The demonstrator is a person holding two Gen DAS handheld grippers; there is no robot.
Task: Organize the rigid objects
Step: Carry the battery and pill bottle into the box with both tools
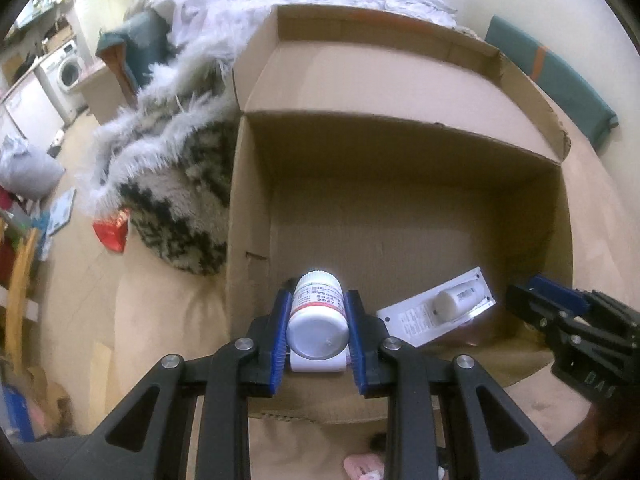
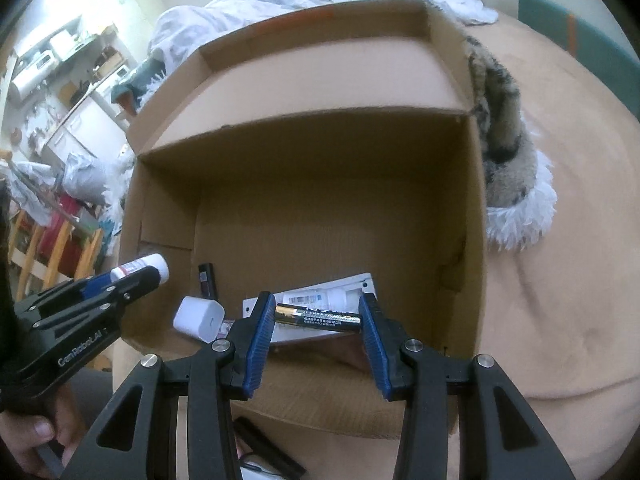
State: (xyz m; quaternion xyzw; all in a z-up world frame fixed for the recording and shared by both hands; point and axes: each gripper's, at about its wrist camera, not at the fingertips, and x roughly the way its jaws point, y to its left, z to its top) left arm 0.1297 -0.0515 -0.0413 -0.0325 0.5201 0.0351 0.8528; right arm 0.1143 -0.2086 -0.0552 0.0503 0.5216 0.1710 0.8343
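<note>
2 grippers hang over an open cardboard box (image 1: 256, 184) on a bed: the left gripper (image 1: 318, 322) is clamped on a white pill bottle (image 1: 318, 320), light, smooth and likely slippery, gripped across its barrel; the right gripper (image 2: 318, 322) pinches a stiff AA battery (image 2: 318, 317) end to end, a hold that looks prone to slipping.

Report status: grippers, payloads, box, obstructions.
Left gripper shut on white bottle. Right gripper shut on battery endwise. Both over cardboard box; blister pack, white adapter inside. Nothing in the way.
</note>
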